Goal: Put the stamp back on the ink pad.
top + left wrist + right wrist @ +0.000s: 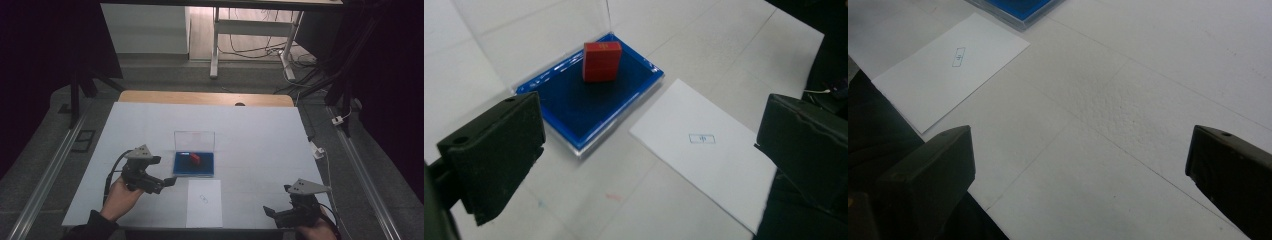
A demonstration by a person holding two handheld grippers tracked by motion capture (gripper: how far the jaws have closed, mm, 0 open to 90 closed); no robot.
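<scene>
On the white table | red block stamp (601,61) stands upright on blue ink pad in clear case (589,105) | white paper sheet (709,150) already bears one print | left gripper (167,182) gapes empty beside pad | right gripper (270,212) wide, empty, well apart | pickup left.

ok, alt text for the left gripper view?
A red stamp stands upright on a blue ink pad in a clear open case, framed by the open left gripper. A white sheet with one small blue stamp mark lies beside the pad.
</scene>
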